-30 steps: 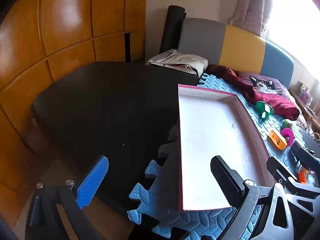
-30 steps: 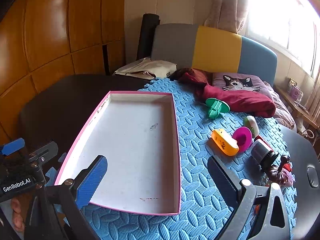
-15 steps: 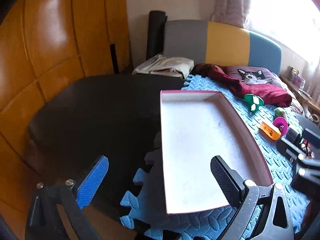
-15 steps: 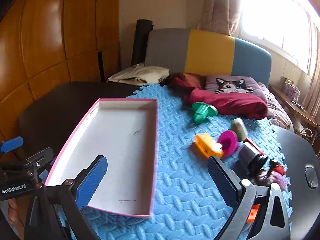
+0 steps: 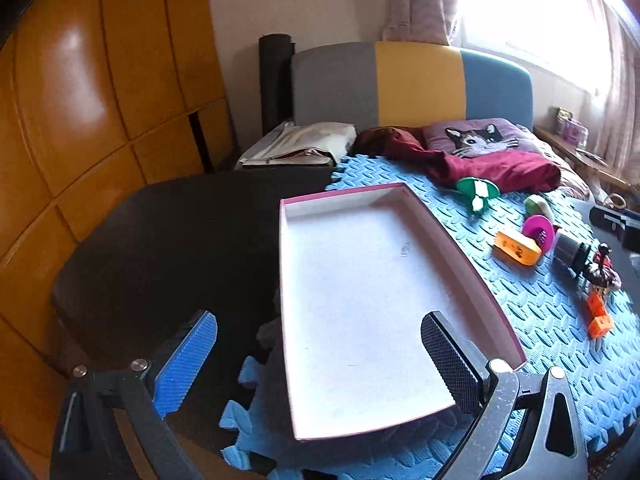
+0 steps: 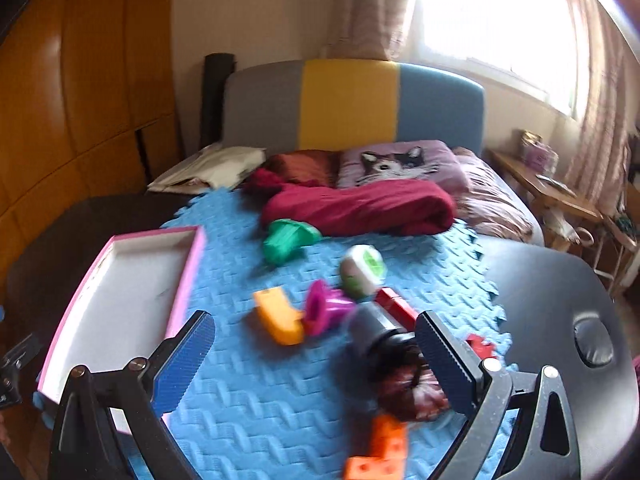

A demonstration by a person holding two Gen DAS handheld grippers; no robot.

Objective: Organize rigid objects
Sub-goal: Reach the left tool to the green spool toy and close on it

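Note:
A pink-rimmed white tray (image 5: 460,248) lies empty on a blue foam mat (image 5: 552,320); it shows at the left in the right wrist view (image 6: 188,276). Small toys lie to its right: a green piece (image 6: 286,238), a white-green ball (image 6: 362,270), an orange block (image 6: 278,316), a magenta piece (image 6: 324,306), a grey cylinder (image 6: 374,330), a dark brown figure (image 6: 408,388) and an orange brick (image 6: 380,452). My left gripper (image 5: 320,364) is open and empty over the tray's near end. My right gripper (image 6: 316,360) is open and empty above the toys.
A dark table (image 5: 168,240) holds the mat. A red cloth (image 6: 360,204) and a cat cushion (image 6: 396,164) lie at the mat's far end, before a grey-yellow-blue headboard (image 6: 348,104). A black desk surface (image 6: 560,300) lies right. Orange wood panels (image 5: 80,100) stand left.
Both grippers have swung right. The left view now takes in the toys. The right gripper has moved from the tray toward the toys, which now sit between its fingers in the view.

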